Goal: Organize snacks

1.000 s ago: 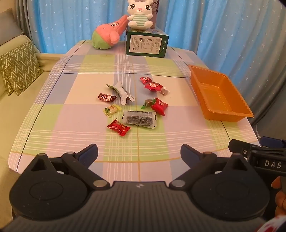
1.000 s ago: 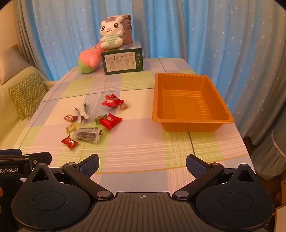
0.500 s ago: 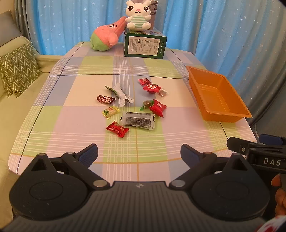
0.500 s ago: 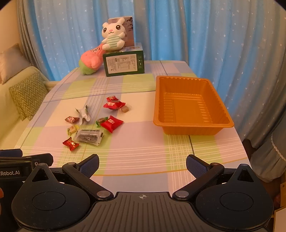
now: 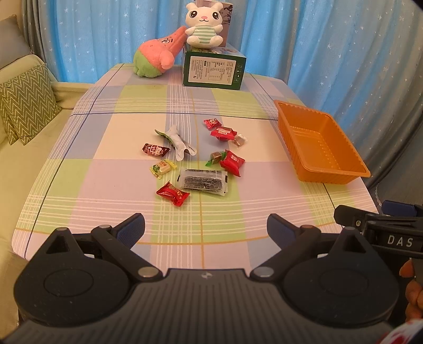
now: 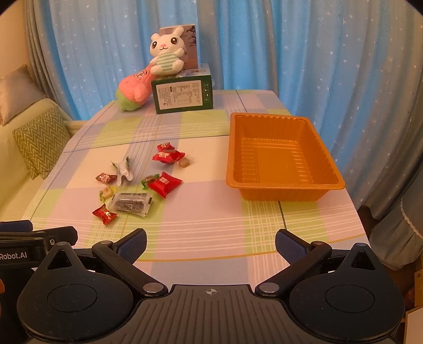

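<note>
Several wrapped snacks lie loose in the middle of the checked table [image 5: 111,190]: a red candy [image 5: 172,193], a clear packet of dark seaweed [image 5: 203,181], a red packet [image 5: 232,162], a yellow-green candy [image 5: 163,167] and a white wrapper [image 5: 177,141]. An empty orange tray [image 5: 321,148] stands at the right; it also shows in the right wrist view [image 6: 280,158]. My left gripper [image 5: 206,227] is open and empty above the near table edge. My right gripper [image 6: 210,242] is open and empty, near the same edge, right of the left one.
A green box [image 5: 214,69] with a white bunny plush [image 5: 203,25] on top and a pink-green plush [image 5: 156,57] stand at the far edge. A sofa with a zigzag cushion [image 5: 26,102] is on the left. Blue curtains hang behind.
Both grippers have drawn back and tilted a little, so the table and snacks sit slightly farther off in view. Nothing on the table has moved. Both grippers stay open.
</note>
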Demonstrator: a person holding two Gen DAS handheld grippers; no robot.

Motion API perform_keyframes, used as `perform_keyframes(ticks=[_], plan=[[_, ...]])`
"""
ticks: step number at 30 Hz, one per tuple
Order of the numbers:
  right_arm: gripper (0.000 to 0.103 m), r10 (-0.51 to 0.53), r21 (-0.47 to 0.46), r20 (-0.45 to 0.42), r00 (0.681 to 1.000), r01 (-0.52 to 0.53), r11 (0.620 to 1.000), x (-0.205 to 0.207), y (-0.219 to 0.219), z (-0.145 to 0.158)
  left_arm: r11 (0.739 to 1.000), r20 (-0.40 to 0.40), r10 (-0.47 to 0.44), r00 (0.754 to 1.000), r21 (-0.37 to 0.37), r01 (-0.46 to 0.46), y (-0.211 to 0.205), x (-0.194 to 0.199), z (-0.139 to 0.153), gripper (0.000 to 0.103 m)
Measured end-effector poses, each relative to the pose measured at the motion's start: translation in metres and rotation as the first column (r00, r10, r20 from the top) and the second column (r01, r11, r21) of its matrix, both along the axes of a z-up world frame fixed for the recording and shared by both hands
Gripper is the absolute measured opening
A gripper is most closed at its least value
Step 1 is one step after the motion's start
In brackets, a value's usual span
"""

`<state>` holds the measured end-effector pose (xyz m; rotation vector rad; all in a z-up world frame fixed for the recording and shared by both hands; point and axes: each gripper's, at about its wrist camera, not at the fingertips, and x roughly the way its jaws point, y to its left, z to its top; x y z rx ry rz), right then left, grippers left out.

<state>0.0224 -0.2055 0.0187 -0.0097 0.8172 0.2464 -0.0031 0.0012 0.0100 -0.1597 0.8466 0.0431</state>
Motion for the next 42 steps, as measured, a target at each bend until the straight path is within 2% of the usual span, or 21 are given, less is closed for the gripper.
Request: perform_keyframes(ticks=[42], plan=[[0.103,-0.003,-0.001,-0.002,1.0,0.003,1.0,0.004,-0.0013,0.0003,1.0,-0.001,0.002,1.0,-0.001,-0.002,0.0027,-0.0014,0.0032,0.098]])
